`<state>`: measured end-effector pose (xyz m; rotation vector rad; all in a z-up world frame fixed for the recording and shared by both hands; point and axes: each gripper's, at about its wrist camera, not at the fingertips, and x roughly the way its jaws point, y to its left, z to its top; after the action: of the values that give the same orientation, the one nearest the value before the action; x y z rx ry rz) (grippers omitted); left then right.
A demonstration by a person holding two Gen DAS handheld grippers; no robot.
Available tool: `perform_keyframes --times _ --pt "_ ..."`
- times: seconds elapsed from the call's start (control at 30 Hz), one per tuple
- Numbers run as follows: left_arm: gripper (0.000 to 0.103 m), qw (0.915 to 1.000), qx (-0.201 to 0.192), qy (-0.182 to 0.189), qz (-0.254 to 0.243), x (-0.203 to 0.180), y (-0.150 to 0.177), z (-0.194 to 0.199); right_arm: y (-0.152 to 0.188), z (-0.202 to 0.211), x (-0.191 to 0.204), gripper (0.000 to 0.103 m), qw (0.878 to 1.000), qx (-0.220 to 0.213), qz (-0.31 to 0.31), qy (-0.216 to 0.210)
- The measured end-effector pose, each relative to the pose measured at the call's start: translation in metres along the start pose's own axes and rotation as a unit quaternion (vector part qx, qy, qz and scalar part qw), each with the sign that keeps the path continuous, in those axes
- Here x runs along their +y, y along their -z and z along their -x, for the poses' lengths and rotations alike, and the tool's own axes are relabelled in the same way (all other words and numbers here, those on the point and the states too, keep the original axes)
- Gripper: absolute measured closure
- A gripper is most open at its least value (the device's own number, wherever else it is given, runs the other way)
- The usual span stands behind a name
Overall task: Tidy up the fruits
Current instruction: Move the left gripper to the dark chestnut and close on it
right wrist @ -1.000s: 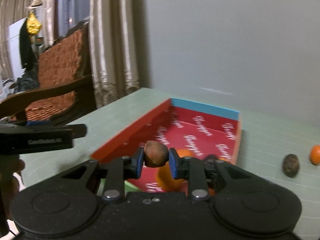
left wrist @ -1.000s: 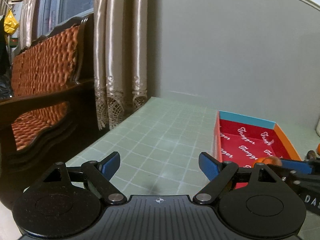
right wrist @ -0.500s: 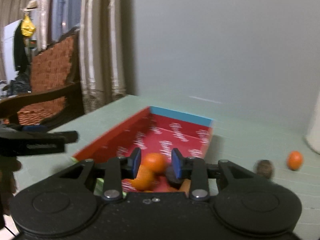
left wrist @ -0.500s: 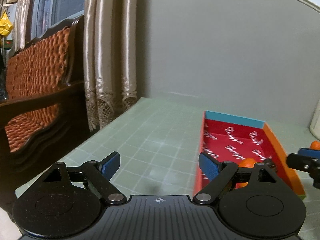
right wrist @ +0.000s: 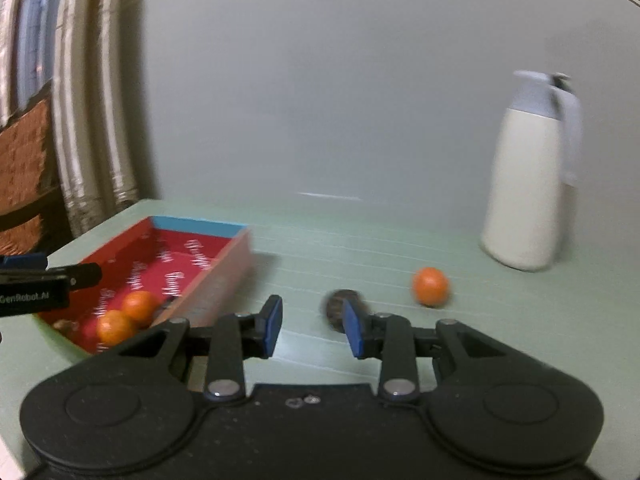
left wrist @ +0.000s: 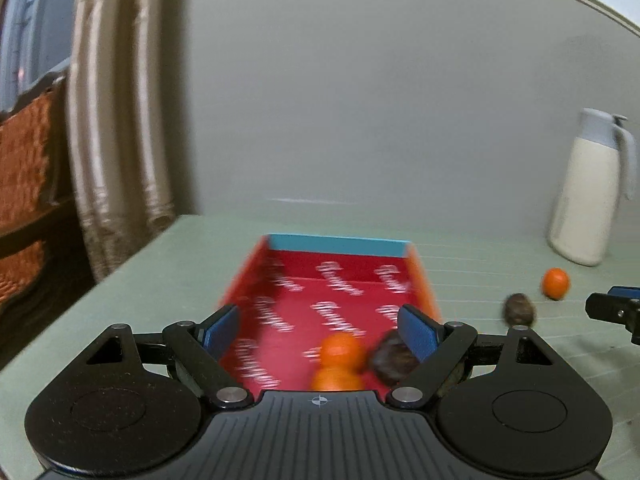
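On the green table (right wrist: 360,248), the red box (right wrist: 224,260) near its left edge holds two oranges (right wrist: 138,306). One orange (right wrist: 430,286) and a brown fruit (right wrist: 336,306) lie outside. The left gripper (left wrist: 320,328) gapes wide, empty; the right gripper (right wrist: 312,326) stands narrowly parted, empty.

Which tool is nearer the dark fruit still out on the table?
Right. The right tool, open and empty, sits just in front of the dark fruit. The left tool is over the red box, further left.
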<state>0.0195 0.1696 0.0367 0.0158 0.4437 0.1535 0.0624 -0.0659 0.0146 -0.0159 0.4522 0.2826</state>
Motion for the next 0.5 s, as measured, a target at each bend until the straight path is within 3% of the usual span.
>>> perform_keyframes --times 0.5 --pt "0.018 0.9974 0.005 0.063 -0.035 -0.095 0.007 -0.016 0.018 0.014 -0.098 0.071 0.995 0.001 -0.053 0.086"
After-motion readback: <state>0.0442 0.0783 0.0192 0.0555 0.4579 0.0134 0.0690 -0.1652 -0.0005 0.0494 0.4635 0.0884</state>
